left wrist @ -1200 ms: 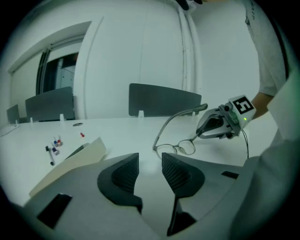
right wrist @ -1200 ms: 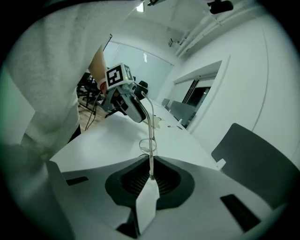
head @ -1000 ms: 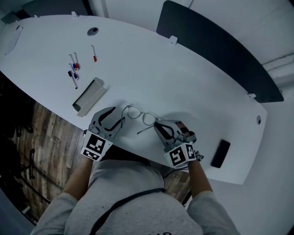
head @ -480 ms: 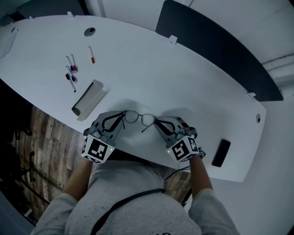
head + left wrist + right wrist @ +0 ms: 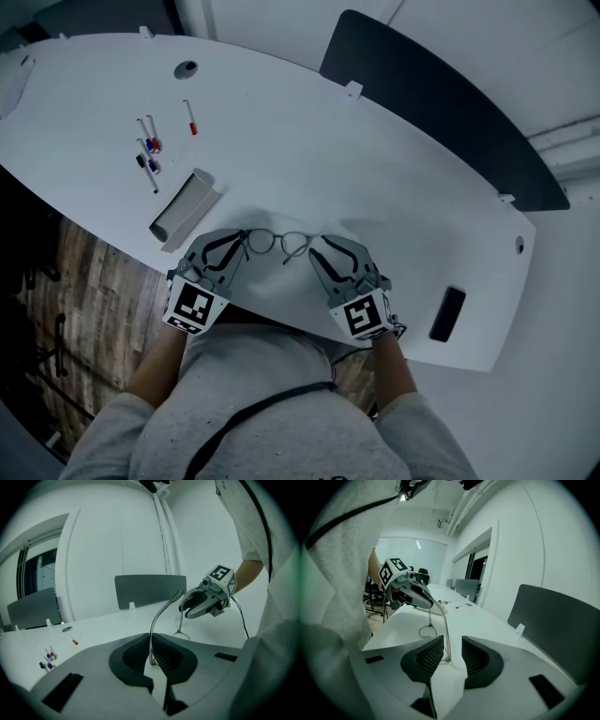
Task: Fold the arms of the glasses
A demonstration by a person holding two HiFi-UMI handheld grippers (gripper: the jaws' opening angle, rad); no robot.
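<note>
Glasses (image 5: 263, 241) sit at the near edge of the white table (image 5: 394, 159), strung between my two grippers. By my read that's so one side stays anchored while the other arm is freed to swing in. L gripper (image 5: 152, 656) is pinched tight on the tip of one thin metal arm. R gripper (image 5: 450, 656) has just been opening, its pads now spread w/ the other arm's tip standing between them, close to one pad but not squeezed.
</note>
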